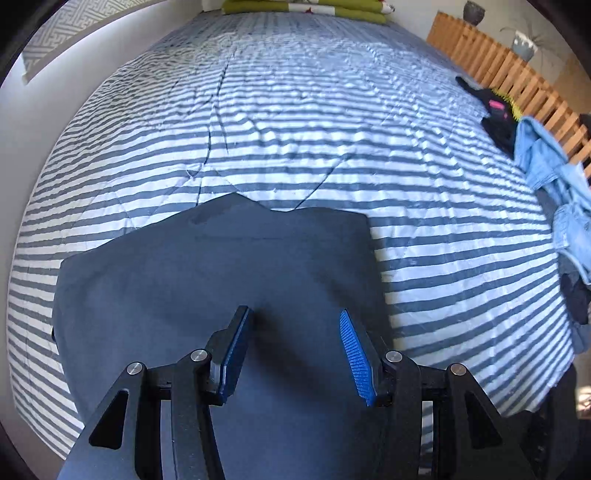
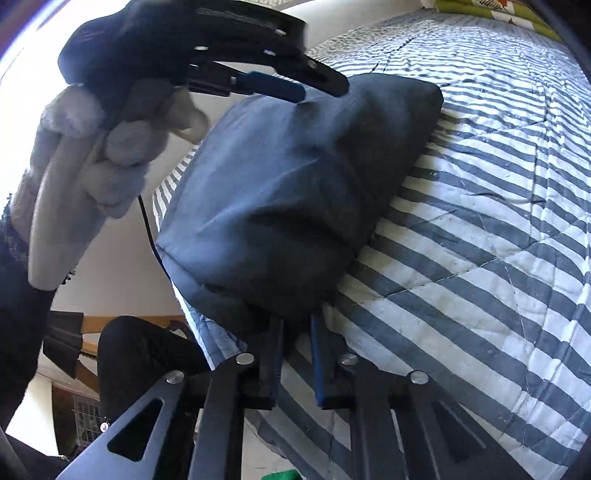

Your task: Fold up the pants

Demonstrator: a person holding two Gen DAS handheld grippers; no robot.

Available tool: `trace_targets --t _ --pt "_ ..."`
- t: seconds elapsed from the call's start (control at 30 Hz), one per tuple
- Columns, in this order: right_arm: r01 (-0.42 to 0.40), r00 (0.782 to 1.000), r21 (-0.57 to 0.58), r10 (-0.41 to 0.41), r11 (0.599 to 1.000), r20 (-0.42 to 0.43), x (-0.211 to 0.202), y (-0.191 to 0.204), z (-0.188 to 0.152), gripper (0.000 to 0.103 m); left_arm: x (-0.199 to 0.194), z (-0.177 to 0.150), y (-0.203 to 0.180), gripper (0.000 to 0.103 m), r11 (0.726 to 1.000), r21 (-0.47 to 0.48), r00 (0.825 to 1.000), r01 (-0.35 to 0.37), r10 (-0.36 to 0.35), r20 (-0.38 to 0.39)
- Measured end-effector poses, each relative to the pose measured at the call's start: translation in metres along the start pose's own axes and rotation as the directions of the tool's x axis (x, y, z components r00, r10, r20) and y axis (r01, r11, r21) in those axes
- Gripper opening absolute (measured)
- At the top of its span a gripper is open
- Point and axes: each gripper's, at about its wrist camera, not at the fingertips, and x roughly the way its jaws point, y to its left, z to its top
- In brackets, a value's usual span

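We see the wide bed with its quilted blue-and-white striped cover [image 1: 295, 122] taking up nearly all of both views, its stitched, lightly wrinkled surface running open and bare from the near edge up to the folded green bedding [image 1: 306, 8] at the far end. On one long side a pale wall [image 1: 96, 55] follows the mattress closely; on the other a slatted wooden rail [image 1: 517, 74] borders it, with two grey pots [image 1: 524, 44] behind. Along that rail side lies a loose heap of light blue denim garments [image 1: 550, 177] and, just beyond it, a crumpled black garment with a pink patch [image 1: 495, 110], both well apart from the work. The dark navy smooth-woven pants [image 1: 221, 280] lie folded into a compact block at the near edge of the bed, their far edge slightly uneven, one side reaching toward the mattress edge. Our left tool [image 1: 295, 325] hangs over the pants with its ribbed blue pads standing apart and nothing between them. In the right wrist view a hand in a pale fuzzy glove [image 2: 103, 147] carries that tool above the bundle. Our right tool [image 2: 295, 332] has its fingers drawn close at the near hem of the pants, pinching the bunched cloth there, which rises in soft puffy folds.
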Motion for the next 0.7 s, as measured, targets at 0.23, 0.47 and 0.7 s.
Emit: trace_targets --t 0.23,0.47,0.7 --pt "-0.234 0.970 0.049 0.230 0.971 0.077 -0.046 0.005 -0.007 0.000 0.042 0.002 0.016 0.053 0.998 -0.009 0.997 -0.054 0.054 -0.064" --pt "-0.109 0.994 0.058 0.107 0.992 0.026 -0.040 -0.004 -0.027 0.004 0.045 0.005 0.021 0.053 0.999 -0.015 0.997 -0.038 0.037 -0.065" --pt "-0.064 0.998 0.032 0.064 0.997 0.010 -0.015 -0.001 -0.015 0.020 0.023 0.010 0.022 0.053 1.000 -0.027 1.000 0.002 -0.002 -0.027"
